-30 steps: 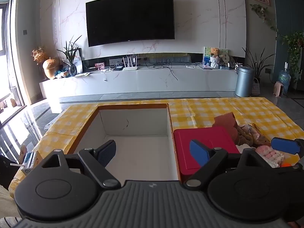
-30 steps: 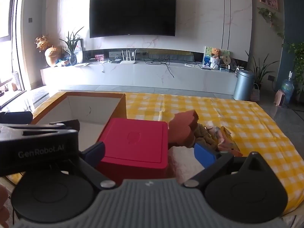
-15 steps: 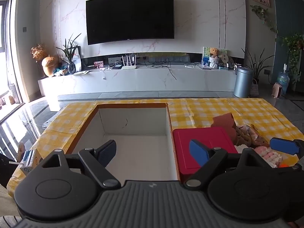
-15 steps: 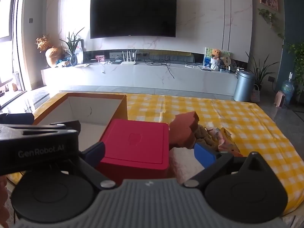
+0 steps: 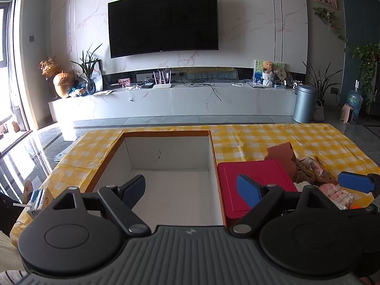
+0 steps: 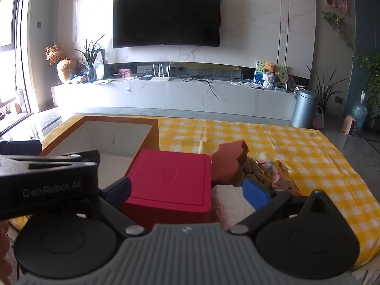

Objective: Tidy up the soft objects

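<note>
An open cardboard box (image 5: pixel 166 163) (image 6: pixel 118 140) with a white inside stands on the yellow checked tablecloth (image 5: pixel 273 140) (image 6: pixel 296 147). A shut red box (image 5: pixel 256 180) (image 6: pixel 171 180) sits against its right side. Right of that lies a heap of soft things: a reddish-brown sponge (image 5: pixel 281 153) (image 6: pixel 229 163), a brown knitted piece (image 6: pixel 256 169), a pink-and-white fluffy item (image 5: pixel 337 194) and a white cloth (image 6: pixel 229 201). My left gripper (image 5: pixel 192 187) hangs open over the cardboard box's near edge. My right gripper (image 6: pixel 187 192) is open above the red box.
The table's far edge faces a long white TV cabinet (image 6: pixel 178 92) under a wall TV (image 5: pixel 163 21). A grey bin (image 5: pixel 305 103) stands on the floor at the right. A small carton (image 5: pixel 38 199) lies at the table's near left corner.
Both grippers have shifted very slightly; the scene sits a little lower in the views. Nothing was taken hold of or let go.
</note>
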The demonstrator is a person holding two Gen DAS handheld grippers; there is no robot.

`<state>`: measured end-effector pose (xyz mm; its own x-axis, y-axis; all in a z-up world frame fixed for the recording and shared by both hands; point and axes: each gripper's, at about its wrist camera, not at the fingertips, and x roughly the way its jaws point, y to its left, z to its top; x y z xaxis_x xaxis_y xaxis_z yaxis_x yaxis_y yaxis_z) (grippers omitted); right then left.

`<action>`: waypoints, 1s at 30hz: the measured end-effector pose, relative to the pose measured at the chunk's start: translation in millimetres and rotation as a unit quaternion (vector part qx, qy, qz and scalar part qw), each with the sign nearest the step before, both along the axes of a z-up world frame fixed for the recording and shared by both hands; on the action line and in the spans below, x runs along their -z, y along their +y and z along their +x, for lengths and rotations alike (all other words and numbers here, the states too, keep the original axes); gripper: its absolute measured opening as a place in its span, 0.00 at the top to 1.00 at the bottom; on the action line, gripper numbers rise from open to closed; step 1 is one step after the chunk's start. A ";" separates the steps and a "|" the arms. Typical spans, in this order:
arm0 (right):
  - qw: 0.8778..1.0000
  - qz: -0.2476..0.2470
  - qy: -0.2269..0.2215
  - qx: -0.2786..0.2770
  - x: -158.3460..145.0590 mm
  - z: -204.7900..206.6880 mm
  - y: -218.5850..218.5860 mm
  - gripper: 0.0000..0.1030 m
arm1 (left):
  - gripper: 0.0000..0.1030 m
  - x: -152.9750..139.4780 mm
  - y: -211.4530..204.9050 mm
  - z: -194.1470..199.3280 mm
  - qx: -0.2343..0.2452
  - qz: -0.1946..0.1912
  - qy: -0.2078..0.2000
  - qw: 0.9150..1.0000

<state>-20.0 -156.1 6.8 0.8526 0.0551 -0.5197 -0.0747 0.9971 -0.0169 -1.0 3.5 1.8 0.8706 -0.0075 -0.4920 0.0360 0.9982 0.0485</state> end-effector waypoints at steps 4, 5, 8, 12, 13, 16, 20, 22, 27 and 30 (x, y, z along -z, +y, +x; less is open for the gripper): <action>1.000 0.008 0.001 -0.003 -0.4 -0.6 0.4 0.05 | 0.01 -0.2 1.5 0.7 -0.001 -0.003 0.005 1.000; 1.000 0.010 0.002 -0.004 0.1 -0.1 0.4 0.05 | 0.01 -0.7 2.5 1.2 -0.001 -0.006 0.008 1.000; 1.000 0.007 0.001 -0.003 0.4 -0.4 1.1 0.05 | 0.01 -0.3 3.0 2.2 0.000 -0.008 0.008 1.000; 1.000 0.004 0.005 -0.003 2.5 0.3 1.9 0.05 | 0.01 0.8 0.8 2.1 0.000 -0.001 0.006 1.000; 1.000 0.003 0.006 -0.003 2.9 0.7 2.1 0.05 | 0.01 1.2 0.3 1.9 -0.001 -0.001 0.006 1.000; 1.000 0.002 0.004 -0.001 3.0 0.2 2.4 0.05 | 0.01 1.1 0.8 1.5 -0.001 -0.005 0.008 1.000; 1.000 0.002 0.003 -0.003 2.3 -0.3 3.0 0.05 | 0.01 1.1 1.3 2.5 0.000 -0.008 0.012 1.000; 1.000 0.002 0.003 -0.003 1.8 -0.5 3.7 0.05 | 0.01 1.8 2.3 3.2 0.000 -0.010 0.014 1.000; 1.000 0.001 0.004 -0.003 2.1 -0.6 3.8 0.05 | 0.01 2.7 3.1 3.0 -0.003 -0.008 0.015 1.000; 1.000 0.002 0.003 -0.001 2.5 -0.9 4.8 0.05 | 0.01 1.9 2.4 2.2 -0.001 -0.006 0.014 1.000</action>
